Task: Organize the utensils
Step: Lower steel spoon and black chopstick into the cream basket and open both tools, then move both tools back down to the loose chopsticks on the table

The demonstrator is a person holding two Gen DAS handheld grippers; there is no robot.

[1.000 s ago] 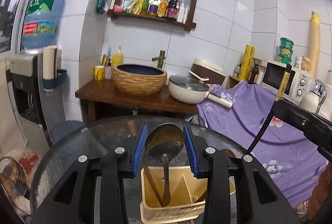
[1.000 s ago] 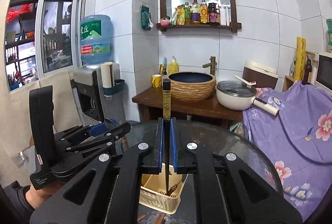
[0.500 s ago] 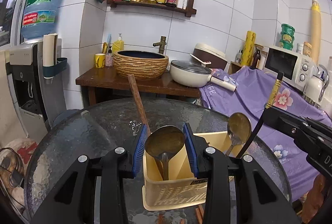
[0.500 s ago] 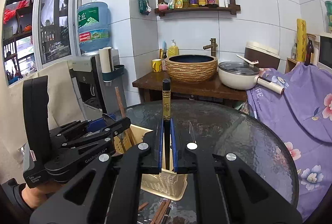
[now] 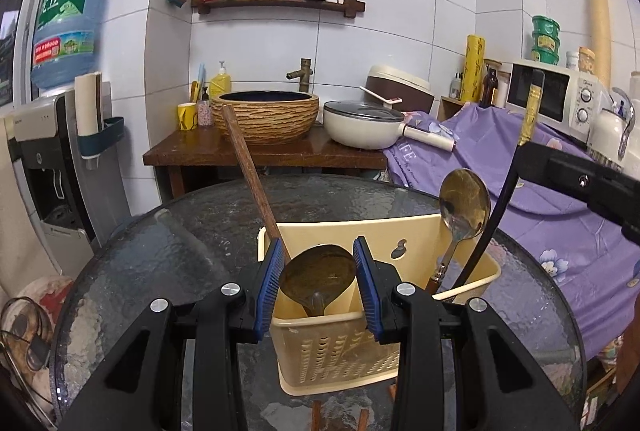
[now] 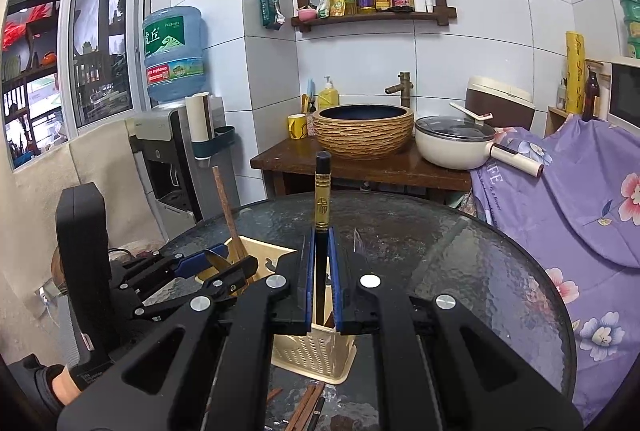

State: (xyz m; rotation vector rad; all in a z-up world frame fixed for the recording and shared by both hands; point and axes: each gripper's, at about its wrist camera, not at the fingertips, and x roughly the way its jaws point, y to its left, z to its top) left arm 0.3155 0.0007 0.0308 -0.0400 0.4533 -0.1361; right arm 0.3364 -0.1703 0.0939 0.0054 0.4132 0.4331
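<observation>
hidden: spoon (image 5: 318,277) handle inside holder (image 5: 340,351) | cut off: chopsticks (image 6: 306,407) at bottom edge

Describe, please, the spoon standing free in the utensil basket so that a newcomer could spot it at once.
Find the round glass table and the cream plastic basket on it. At the basket's right end a metal spoon stands bowl up, on its own. Unlike the other spoon gripped between the left tongs, nothing holds it, and its handle has a brown end.
</observation>
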